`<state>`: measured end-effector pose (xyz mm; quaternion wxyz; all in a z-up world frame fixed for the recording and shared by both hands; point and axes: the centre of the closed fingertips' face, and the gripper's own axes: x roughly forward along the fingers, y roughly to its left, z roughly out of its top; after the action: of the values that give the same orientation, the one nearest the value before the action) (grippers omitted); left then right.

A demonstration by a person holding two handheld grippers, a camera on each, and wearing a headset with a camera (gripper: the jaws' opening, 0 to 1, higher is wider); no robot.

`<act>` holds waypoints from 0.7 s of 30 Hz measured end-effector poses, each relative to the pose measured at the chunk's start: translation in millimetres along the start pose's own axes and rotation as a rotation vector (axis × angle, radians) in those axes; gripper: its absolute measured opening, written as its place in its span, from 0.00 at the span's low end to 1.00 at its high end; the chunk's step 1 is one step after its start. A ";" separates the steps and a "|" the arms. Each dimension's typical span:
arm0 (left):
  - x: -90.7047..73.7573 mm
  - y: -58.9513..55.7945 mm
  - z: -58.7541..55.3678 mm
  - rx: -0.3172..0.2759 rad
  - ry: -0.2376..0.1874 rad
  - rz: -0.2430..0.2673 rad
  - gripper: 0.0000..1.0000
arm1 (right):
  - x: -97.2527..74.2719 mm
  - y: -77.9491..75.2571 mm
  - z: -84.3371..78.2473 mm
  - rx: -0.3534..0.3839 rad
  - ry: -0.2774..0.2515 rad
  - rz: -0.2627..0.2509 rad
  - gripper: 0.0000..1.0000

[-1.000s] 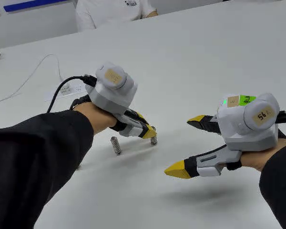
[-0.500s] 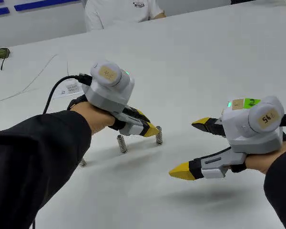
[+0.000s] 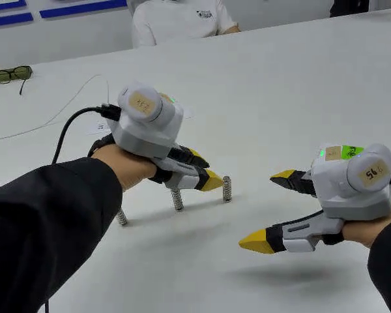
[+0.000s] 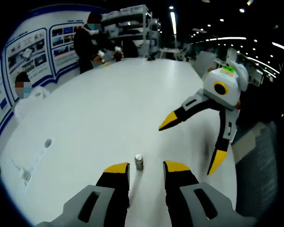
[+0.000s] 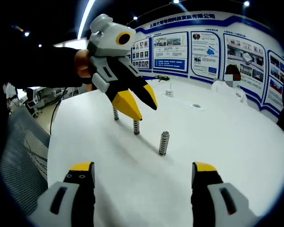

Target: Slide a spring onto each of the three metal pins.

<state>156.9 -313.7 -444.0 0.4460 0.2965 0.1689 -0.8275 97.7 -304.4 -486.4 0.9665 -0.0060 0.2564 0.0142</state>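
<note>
Three springs stand upright on the white table (image 3: 293,85), each on a pin: one at the right (image 3: 227,188), one in the middle (image 3: 176,199), one at the left (image 3: 121,217). My left gripper (image 3: 207,171) hovers just left of the right spring (image 4: 139,161), open, with that spring a little beyond its yellow fingertips (image 4: 117,168) and untouched. My right gripper (image 3: 270,208) hangs wide open off to the right, holding nothing. In the right gripper view the three springs (image 5: 164,143) (image 5: 136,126) (image 5: 115,113) stand in a row under the left gripper (image 5: 137,103).
A black cable (image 3: 68,127) runs from the left gripper. Dark glasses (image 3: 10,74) and a thin white wire (image 3: 58,114) lie at the far left. A person in a white shirt (image 3: 179,19) sits at the table's far edge. Wall posters (image 5: 203,47) stand beyond.
The head camera has swung, shifting the whole picture rightward. My left gripper has drawn back a little from the right spring. The right gripper stays wide open.
</note>
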 end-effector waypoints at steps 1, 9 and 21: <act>-1.2 -0.8 0.0 -0.002 -0.005 0.001 0.29 | 0.2 0.3 -0.5 0.000 0.002 0.001 0.85; -17.2 -9.2 -2.2 0.000 -0.035 0.023 0.31 | 1.7 1.4 -3.5 0.000 0.012 0.005 0.85; -44.3 -20.4 -12.6 -0.004 -0.069 0.047 0.33 | 3.3 5.0 -5.4 -0.006 0.020 0.013 0.85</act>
<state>163.0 -267.4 -425.0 0.4714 0.2710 0.1479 -0.8261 97.7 -299.5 -492.7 0.9637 -0.0073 0.2659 0.0212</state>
